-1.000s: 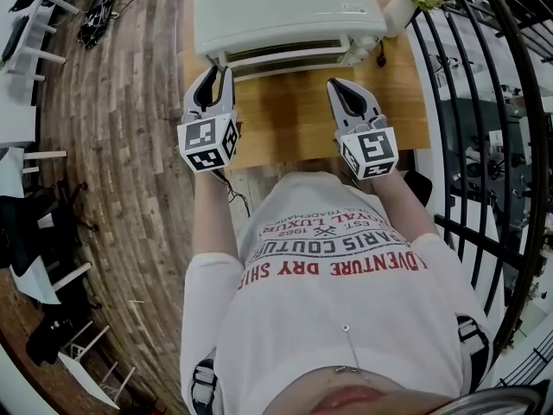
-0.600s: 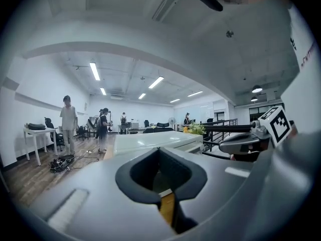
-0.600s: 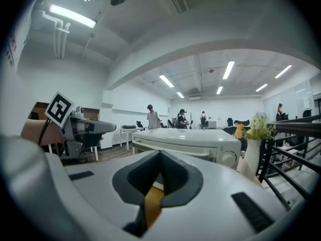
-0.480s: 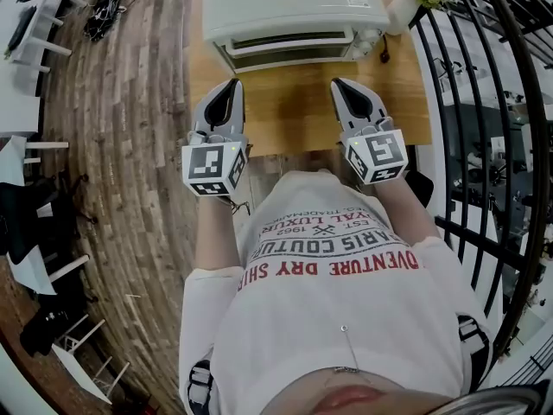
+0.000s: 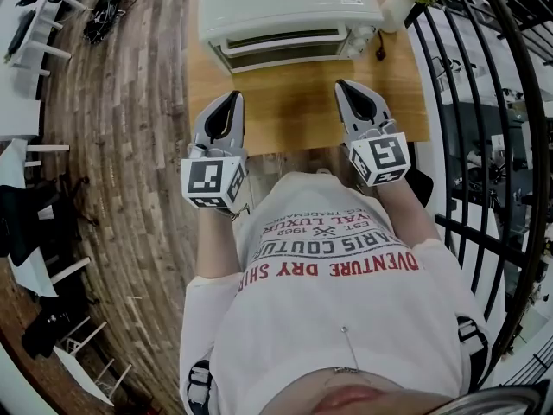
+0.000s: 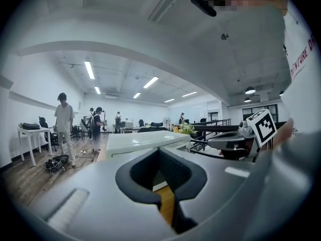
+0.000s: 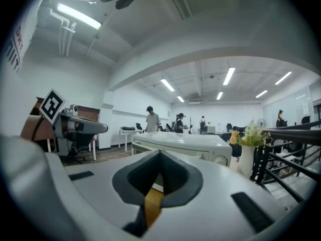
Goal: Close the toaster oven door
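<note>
The person in the printed white T-shirt (image 5: 337,301) holds the left gripper (image 5: 235,96) and the right gripper (image 5: 340,86) over the near part of the wooden table (image 5: 294,115). Each has its jaws pressed together with nothing between them. Farther back, apart from both tips, stands the white toaster oven (image 5: 289,3) with its door (image 5: 281,43) shut, and a vase of flowers (image 5: 399,9) is just beside it.

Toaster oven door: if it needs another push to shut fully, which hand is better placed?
Probably right, narrowly. In the head view the right gripper sits slightly nearer the toaster oven door than the left gripper. Both have shut, empty jaws aimed at it, touching nothing.
</note>
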A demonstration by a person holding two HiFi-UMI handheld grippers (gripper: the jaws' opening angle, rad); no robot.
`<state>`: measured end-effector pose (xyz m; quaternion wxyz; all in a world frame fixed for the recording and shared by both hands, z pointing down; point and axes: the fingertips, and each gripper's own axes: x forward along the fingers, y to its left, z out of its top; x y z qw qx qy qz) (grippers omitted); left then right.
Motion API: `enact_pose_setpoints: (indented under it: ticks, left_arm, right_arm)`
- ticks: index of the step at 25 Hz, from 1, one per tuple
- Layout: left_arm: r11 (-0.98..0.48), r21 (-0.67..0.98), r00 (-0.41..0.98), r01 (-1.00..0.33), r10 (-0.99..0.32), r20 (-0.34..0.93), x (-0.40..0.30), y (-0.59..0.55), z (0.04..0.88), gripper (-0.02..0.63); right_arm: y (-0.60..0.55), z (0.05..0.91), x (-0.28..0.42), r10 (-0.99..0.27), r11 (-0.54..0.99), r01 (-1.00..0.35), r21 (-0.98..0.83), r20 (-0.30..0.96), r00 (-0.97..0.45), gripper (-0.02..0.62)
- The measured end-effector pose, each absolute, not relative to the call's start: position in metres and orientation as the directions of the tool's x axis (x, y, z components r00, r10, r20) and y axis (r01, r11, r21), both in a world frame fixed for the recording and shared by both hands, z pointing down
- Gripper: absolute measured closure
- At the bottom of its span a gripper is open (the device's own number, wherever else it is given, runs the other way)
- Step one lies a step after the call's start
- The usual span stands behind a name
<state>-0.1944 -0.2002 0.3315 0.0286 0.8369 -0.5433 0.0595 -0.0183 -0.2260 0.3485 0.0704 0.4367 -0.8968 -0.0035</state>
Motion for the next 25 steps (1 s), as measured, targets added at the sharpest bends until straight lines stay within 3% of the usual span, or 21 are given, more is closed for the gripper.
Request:
enact_pose_setpoints:
  ticks: [25]
  left_arm:
    - [-0.407,-0.042,0.399,-0.912,-0.908,0.127,-0.1896,-0.2054,0.3294,0.594]
  right_arm:
    - [-0.2266,0.3452,-0.0168,-0.775,0.631,-0.771,0.084,0.117,-0.621,0.609]
